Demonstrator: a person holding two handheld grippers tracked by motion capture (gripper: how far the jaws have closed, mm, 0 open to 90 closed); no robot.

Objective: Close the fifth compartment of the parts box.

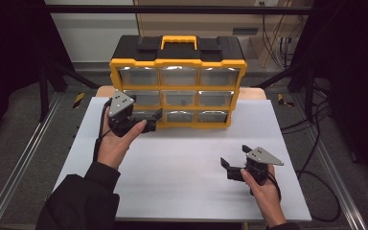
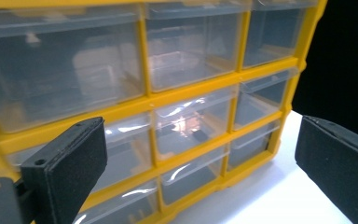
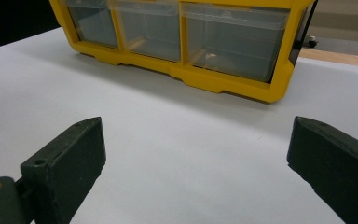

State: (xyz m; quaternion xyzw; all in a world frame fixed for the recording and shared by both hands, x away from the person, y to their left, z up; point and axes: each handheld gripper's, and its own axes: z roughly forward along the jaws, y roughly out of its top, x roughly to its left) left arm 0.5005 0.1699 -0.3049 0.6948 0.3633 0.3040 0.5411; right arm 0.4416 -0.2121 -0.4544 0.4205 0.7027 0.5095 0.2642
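1. The left gripper [image 1: 146, 122], left of centre in the high view, has its jaws spread and holds nothing. It sits right up against the lower-left drawers of the yellow drawer organizer [image 1: 177, 84], which stands at the upper centre of the frame, at the far edge of the table.
2. In the left gripper view, the clear drawers [image 2: 189, 126] loom close between the jaws. One holds a small dark item; the rest look empty or are too blurred to tell.
3. Risk, as I judge it: the clear drawer fronts are slick, so a shallow pinch could slip off. A hard tug could drag or tip the whole organizer forward.
4. The right gripper [image 1: 230, 168], at lower right, rests spread and empty, well away from the organizer.
5. The white tabletop [image 1: 187, 158] is bare and matte. Around it are dark metal rails, grey floor and cables at the right edge.
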